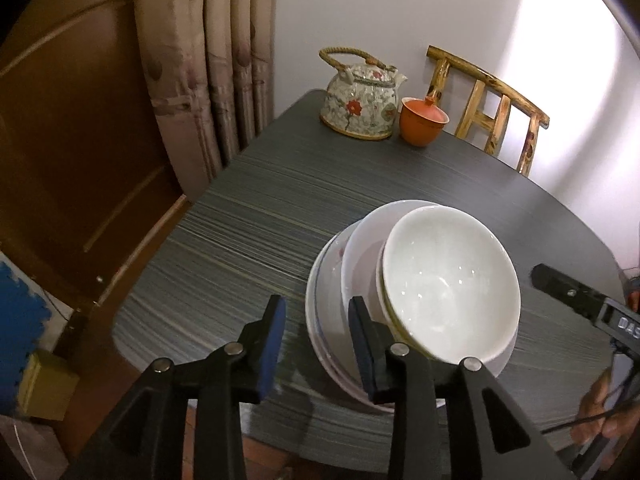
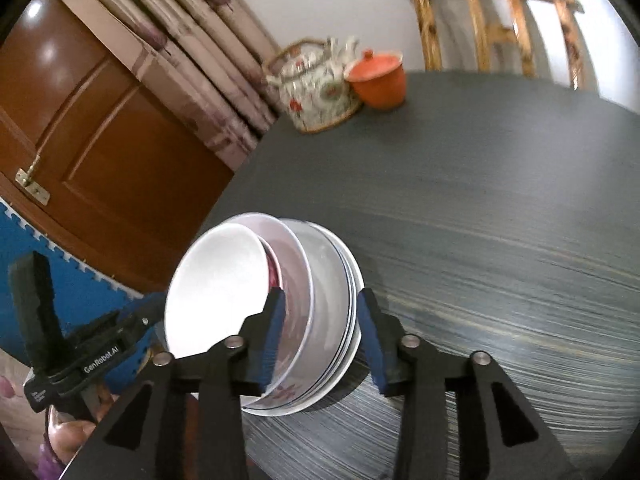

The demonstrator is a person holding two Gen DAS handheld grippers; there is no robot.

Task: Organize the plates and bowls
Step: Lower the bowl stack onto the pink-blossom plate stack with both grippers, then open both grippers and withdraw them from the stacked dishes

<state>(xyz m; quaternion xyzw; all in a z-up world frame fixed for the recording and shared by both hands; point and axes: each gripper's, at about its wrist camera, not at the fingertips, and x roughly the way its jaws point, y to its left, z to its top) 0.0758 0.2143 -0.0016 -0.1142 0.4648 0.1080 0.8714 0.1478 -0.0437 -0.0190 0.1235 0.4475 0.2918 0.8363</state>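
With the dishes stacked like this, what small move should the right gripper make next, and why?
Probably close the right gripper. Its open fingers straddle the rim of the stack of plates, which carries the white bowl on the table. The left gripper is open beside the stack.

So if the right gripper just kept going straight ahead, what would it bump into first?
Most likely the stack of plates and bowls. The right gripper is open with the stack's near edge already between its fingers, so it would meet the dishes almost at once. Exact depth is hard to judge through the fisheye.
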